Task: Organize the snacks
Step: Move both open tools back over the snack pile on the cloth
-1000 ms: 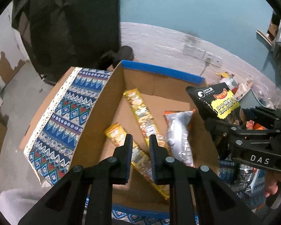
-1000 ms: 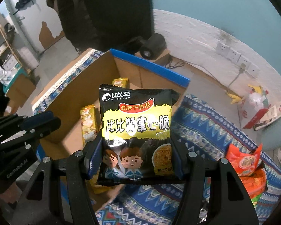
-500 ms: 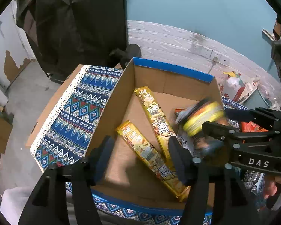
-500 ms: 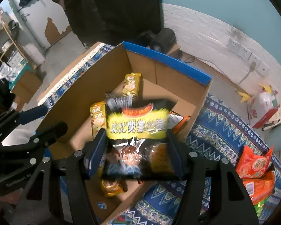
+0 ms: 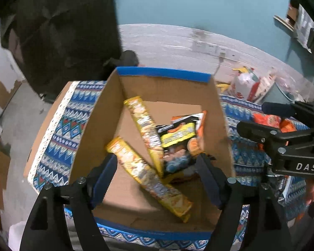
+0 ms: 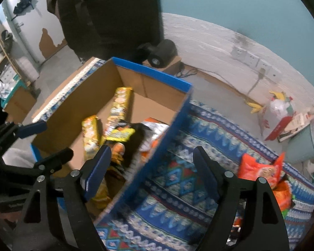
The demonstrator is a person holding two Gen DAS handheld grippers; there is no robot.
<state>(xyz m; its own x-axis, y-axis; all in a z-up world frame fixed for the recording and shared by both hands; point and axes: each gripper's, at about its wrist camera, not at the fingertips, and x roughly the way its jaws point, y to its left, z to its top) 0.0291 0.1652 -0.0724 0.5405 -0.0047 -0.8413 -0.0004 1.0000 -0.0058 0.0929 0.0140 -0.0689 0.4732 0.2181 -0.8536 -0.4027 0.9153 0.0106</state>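
- Left fingers (image 5: 103,179) are opening wide over the box (image 5: 163,74) and hold nothing. Yellow packs (image 5: 148,186) and a black bag (image 5: 176,144) lie inside the box.
- Right fingers (image 6: 97,170) are opening too, empty, by the box wall. The drop looks done. Next, reach for the orange bag (image 6: 259,170), which sits outside the box.

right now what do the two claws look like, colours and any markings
Both are matching black plastic claws with angular arms, silver rivets at the joints and flat blue pads inside the fingers. The left claw and right claw share this build. White letters DAS are printed on the right one's side, seen from the left wrist camera.
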